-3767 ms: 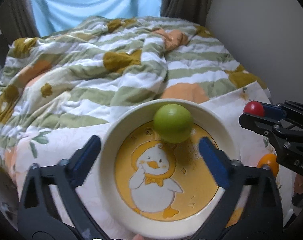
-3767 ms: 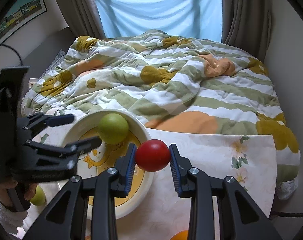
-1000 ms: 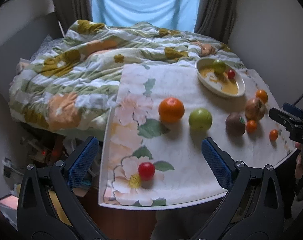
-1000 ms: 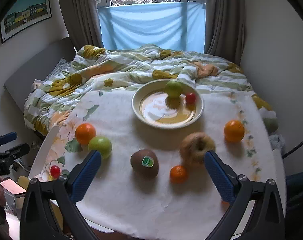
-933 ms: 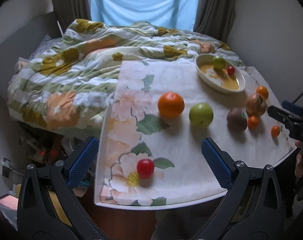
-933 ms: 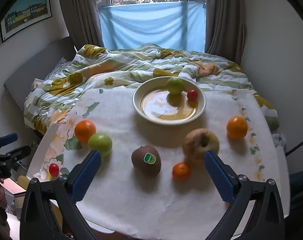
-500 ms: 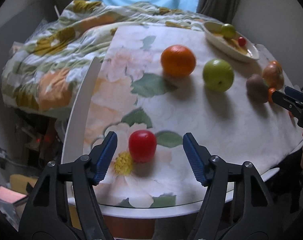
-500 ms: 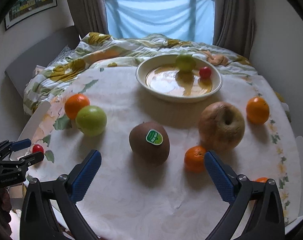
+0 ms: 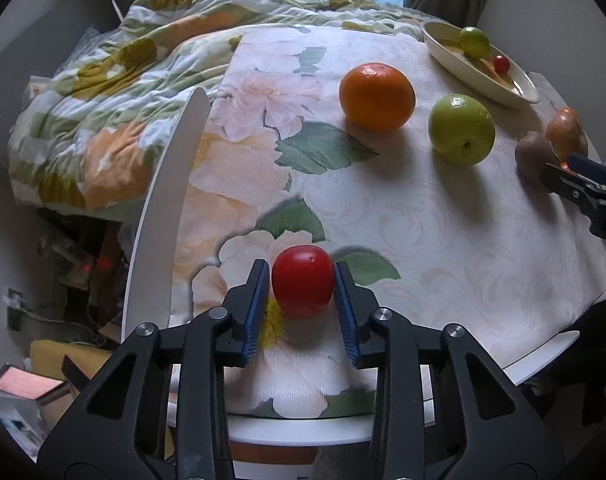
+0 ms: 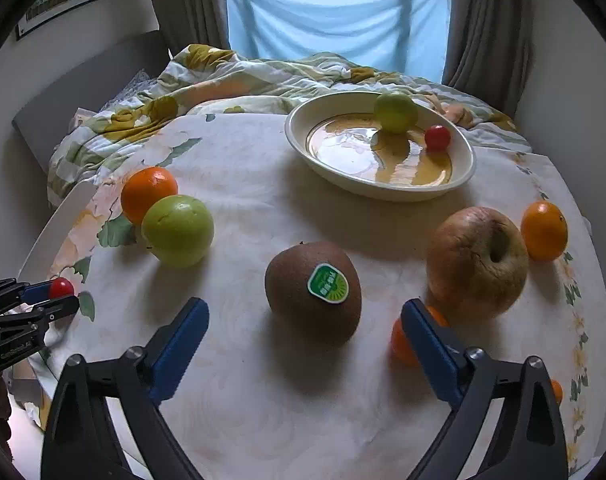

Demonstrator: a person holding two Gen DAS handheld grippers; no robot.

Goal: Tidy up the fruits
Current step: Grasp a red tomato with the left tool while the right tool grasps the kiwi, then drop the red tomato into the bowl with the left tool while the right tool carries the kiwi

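My left gripper (image 9: 301, 300) is shut on a small red tomato (image 9: 303, 280) at the near left edge of the round table; it also shows in the right wrist view (image 10: 61, 287). My right gripper (image 10: 305, 344) is open and empty, its blue pads either side of a brown kiwi (image 10: 313, 290) with a green sticker. A cream bowl (image 10: 383, 190) at the back holds a green fruit (image 10: 395, 112) and a red tomato (image 10: 437, 138). An orange (image 9: 377, 96) and a green apple (image 9: 461, 128) lie on the cloth.
A wrinkled apple (image 10: 477, 260), an orange (image 10: 544, 230) and a small orange fruit (image 10: 403, 340) lie right of the kiwi. A striped duvet (image 9: 103, 92) covers the bed behind the table. The table edge (image 9: 163, 200) drops off at left to floor clutter.
My left gripper has moved down to the red tomato and closed on it. My right gripper has moved lower and closer to the kiwi, still open.
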